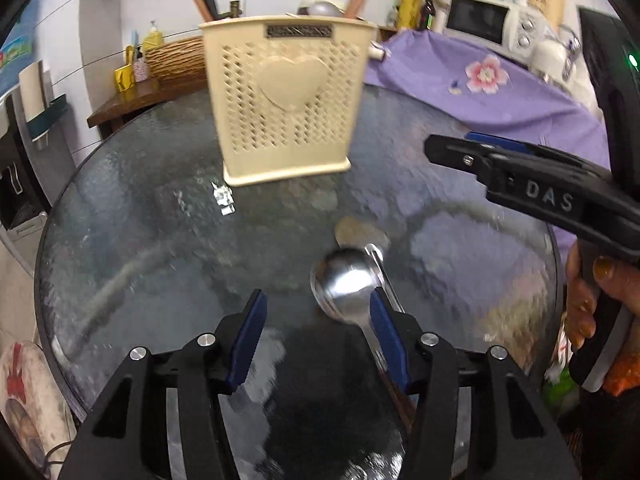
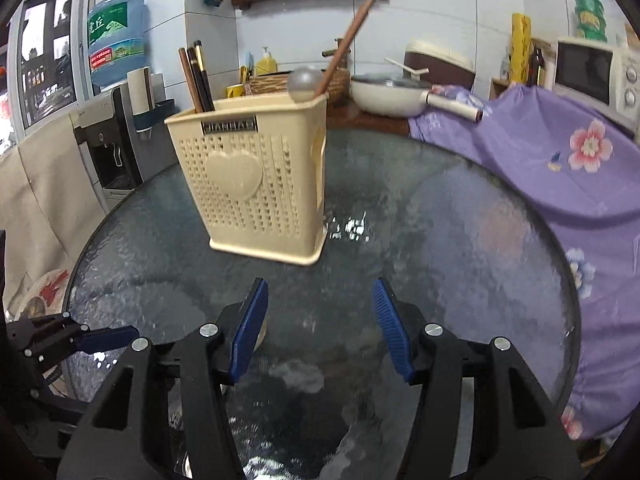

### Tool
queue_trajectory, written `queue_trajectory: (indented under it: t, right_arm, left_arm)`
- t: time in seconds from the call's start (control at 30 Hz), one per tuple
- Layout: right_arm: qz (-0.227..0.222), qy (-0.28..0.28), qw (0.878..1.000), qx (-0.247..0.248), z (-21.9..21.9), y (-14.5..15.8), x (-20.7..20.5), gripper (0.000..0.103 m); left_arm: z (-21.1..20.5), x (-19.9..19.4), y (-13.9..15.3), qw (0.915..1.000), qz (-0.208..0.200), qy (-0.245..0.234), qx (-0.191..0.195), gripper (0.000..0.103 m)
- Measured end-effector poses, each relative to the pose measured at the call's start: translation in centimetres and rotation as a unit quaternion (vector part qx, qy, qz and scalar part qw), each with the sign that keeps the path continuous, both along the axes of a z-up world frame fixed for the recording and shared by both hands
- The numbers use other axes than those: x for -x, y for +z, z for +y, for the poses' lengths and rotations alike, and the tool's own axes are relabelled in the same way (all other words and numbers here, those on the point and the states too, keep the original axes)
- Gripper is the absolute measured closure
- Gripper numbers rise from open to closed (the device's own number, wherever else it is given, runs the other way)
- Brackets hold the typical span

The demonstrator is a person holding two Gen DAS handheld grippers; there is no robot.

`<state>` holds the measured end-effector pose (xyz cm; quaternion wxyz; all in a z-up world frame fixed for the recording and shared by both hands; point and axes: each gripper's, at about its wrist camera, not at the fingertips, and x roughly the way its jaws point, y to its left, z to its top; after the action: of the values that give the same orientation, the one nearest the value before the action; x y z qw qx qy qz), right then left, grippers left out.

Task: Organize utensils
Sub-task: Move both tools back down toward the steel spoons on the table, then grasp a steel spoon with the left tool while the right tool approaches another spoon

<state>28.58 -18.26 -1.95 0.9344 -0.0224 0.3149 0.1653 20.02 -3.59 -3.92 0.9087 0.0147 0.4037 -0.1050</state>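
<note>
2 grippers hang over a round glass table (image 1: 132, 216), and both have their jaws spread wide with nothing pinched between them. The left gripper (image 1: 318, 332) sits low above a metal spoon (image 1: 346, 284) lying on the glass; the bowl shows between the blue pads, close against the right-hand pad (image 1: 386, 336), and the handle runs back under that finger until it is lost to sight. Whether the pad actually touches the spoon I cannot tell. A second thin metal piece lies beside the bowl, too blurred to name. The right gripper (image 2: 320, 320) hovers over bare glass, nearer the cream basket (image 2: 256, 176) that stands upright towards the far side of the table. Chopsticks (image 2: 198, 80) poke out of its left end and a long wooden handle (image 2: 346, 46) leans out of the right, next to a grey rounded shape I cannot make out. A purple flowered cloth (image 2: 540, 168) drapes the table's right edge.
</note>
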Motion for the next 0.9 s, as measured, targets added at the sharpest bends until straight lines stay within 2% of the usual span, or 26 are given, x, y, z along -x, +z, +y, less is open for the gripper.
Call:
queue_trajectory:
  t: [0.17,0.43,0.9]
  right_arm:
    - [0.018,0.001,1.000,-0.012,-0.3,-1.4,1.0,0.048]
    - [0.014,-0.003,1.000,-0.015,-0.4,-0.8,1.9,0.044]
    - [0.026,-0.013,0.999,-0.017,-1.1,-1.5,2.1,0.043]
  left_arm:
    - [-0.9,0.6,-0.9,0.9999,0.010,-0.004,-0.008,0.054]
    - [-1.7,1.1,-1.9,0.9992,0.014,-0.007,-0.037,0.057]
    - [-3.2,-1.8,-1.7,0.9988,0.022,0.012,-0.042,0.058]
